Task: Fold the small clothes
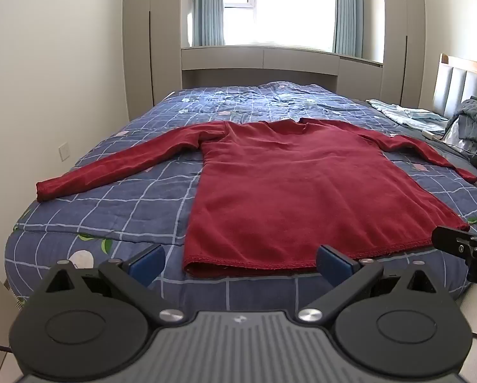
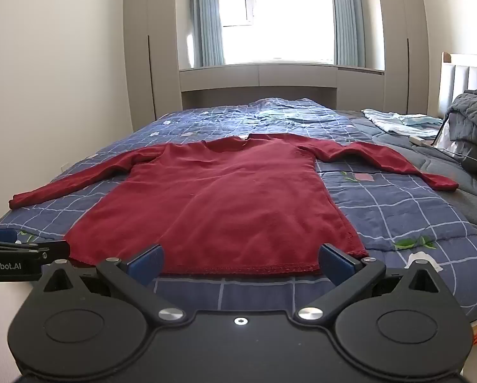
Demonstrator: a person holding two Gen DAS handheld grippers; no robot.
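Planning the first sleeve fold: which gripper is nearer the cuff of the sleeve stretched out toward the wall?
Left. The left gripper hangs open before the hem's wall-side corner, on that cuff's side; the right gripper sits open before the opposite hem corner.

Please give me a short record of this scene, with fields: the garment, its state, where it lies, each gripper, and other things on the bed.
garment: red long-sleeved shirt
state: spread flat, both sleeves stretched out to the sides, not yet folded
surface: blue checked quilt on a bed
left gripper: open, holds nothing, near the hem's left part
right gripper: open, holds nothing, near the hem's right part
other things: grey padded bedding and light blue cloth at the far right
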